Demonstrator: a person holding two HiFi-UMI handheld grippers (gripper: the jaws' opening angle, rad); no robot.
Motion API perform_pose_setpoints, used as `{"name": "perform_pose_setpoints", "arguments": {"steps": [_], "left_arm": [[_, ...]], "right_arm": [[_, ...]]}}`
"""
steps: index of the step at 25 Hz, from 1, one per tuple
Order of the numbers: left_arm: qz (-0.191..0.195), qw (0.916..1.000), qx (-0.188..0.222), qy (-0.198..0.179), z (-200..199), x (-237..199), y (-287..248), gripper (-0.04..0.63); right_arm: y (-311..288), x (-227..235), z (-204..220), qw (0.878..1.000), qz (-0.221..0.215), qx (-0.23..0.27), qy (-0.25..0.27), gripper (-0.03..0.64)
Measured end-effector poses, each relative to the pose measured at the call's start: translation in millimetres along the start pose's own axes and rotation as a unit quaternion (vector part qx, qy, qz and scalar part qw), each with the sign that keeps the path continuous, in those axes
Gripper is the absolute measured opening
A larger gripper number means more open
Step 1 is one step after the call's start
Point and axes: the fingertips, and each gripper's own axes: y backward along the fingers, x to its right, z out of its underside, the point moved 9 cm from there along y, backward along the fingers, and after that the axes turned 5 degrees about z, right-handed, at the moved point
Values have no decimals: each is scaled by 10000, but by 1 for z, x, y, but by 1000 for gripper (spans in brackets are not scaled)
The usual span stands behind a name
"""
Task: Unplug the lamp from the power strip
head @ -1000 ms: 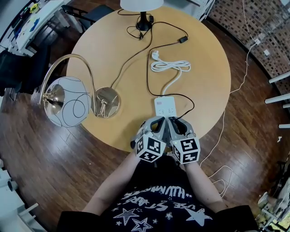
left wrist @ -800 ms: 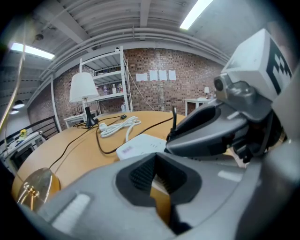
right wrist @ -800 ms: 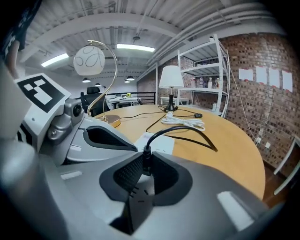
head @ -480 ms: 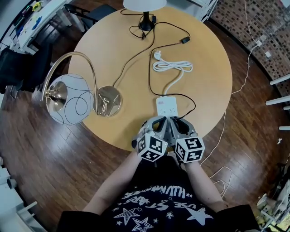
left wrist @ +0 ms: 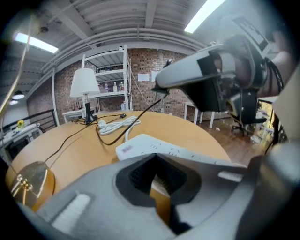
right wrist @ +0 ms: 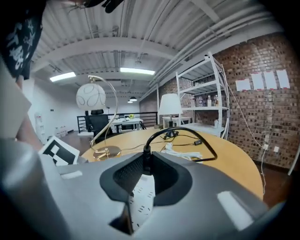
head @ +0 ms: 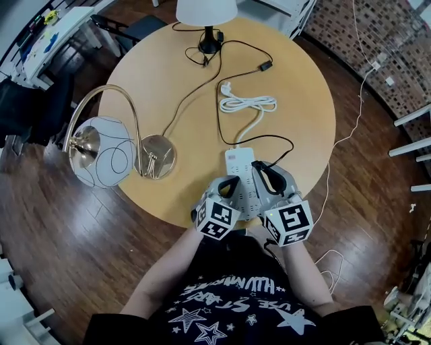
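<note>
Nearest the person, the left claw [head: 231, 186] sits low at the near left edge of the white power strip [head: 241, 165]. Its jaws are drawn almost together with nothing between the pads, and it seems to be steadying the strip, though actual contact cannot be made out. Just right of it and higher, the right claw [head: 267, 176] pinches the black plug [right wrist: 146, 159]; its jaws have just been closing a little further on it. The plug hangs above the strip's near right part and looks clear of the sockets, so the pull itself is probably done. The strip lies flat on the round counter [head: 168, 81], its long axis running straight away from the person. The next move should therefore carry the plug off to the strip's right, where the black cord [head: 269, 140] already loops, and the right hand is the one in place to do it. Beyond the strip's far end lies its own coiled white cable [head: 248, 103]. A brass arc lamp's base [head: 156, 156] stands well to the left. Farthest off, the cord passes an inline switch [head: 267, 66] on its way to the white-shaded table lamp [head: 205, 10].
</note>
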Motion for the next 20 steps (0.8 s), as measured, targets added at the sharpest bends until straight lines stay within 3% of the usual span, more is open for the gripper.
{"name": "perform_pose_setpoints", "arguments": {"steps": [6,15,20], "left_arm": [[-542,9965,484,408,-25,-21,28,2],[-978,9830,1477,478,-84,-33,80,2],[-1068,9769,1791,464,-101,-29,102,2]], "right_arm": [[18,11,-31,9983,-66,527,-227,56],[25,13,-46,9968,-104,754,-240,55],[27,12,-50,9969,-114,775,-33,55]]}}
